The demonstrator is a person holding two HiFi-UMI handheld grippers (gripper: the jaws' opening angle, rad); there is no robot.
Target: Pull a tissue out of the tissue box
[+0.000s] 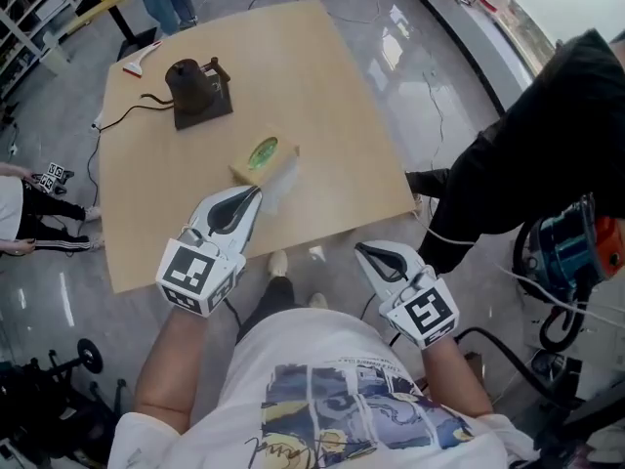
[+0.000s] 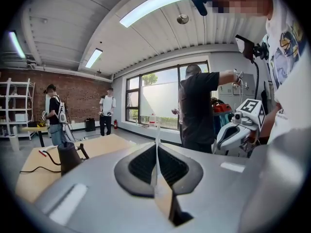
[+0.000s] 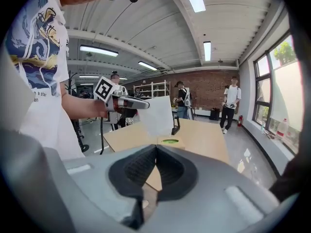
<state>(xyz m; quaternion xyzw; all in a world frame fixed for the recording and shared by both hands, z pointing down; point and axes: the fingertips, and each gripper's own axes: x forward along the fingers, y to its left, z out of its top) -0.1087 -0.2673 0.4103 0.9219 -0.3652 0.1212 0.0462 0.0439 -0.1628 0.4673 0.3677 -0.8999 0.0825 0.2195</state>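
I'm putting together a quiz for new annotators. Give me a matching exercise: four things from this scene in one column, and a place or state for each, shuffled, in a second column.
Things:
1. tissue
2. box
3. kettle
4. right tool

Places or states:
A. at the far end of the table
B. shut on nothing, off the table's near edge
C. pinched in the left tool
D. mid-table, green oval on top

Pairs: 1-C; 2-D; 3-A; 4-B
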